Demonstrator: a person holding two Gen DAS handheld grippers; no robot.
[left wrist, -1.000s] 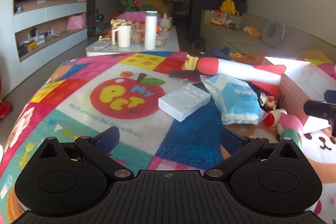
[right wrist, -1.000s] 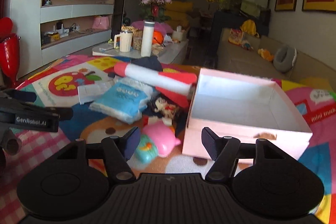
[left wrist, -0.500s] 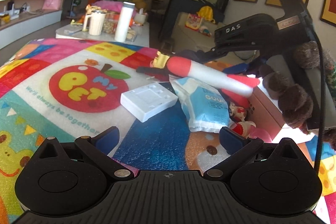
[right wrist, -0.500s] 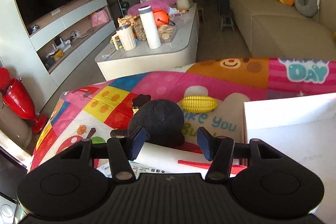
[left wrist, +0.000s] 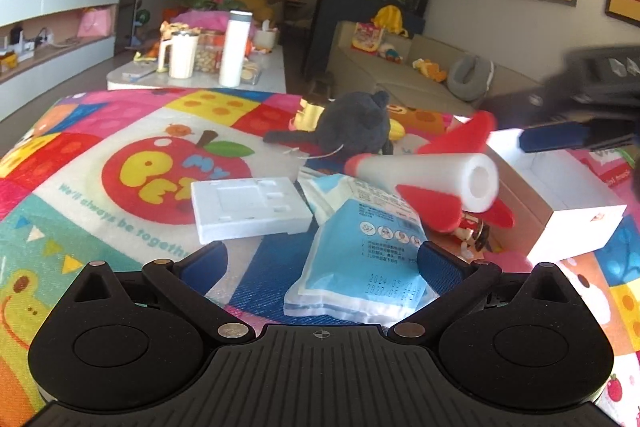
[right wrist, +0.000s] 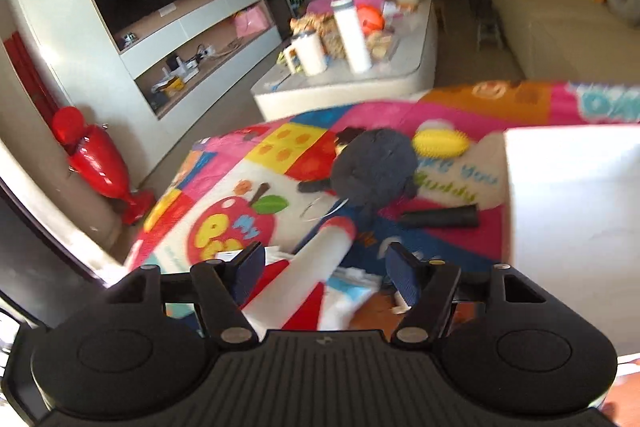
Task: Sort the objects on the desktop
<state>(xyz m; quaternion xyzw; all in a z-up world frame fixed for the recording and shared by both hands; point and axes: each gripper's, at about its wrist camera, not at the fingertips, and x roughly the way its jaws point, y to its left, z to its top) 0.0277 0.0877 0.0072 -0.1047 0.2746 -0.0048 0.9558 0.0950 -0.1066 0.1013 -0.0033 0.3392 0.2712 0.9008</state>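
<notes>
The foam rocket point(left wrist: 424, 179) lies tilted across the blue packet point(left wrist: 360, 251) and the white box's point(left wrist: 560, 203) rim, mid-counter. The right gripper point(right wrist: 324, 267) hangs over it, jaws spread, the rocket's body between them, untouched. The left gripper point(left wrist: 320, 263) hovers over the packet, jaws spread, empty.

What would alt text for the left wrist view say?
A red-and-white foam rocket lies tilted across a toy pile on a colourful play mat, beside a blue packet, a white tray and a white box. The open left gripper hovers in front.
</notes>
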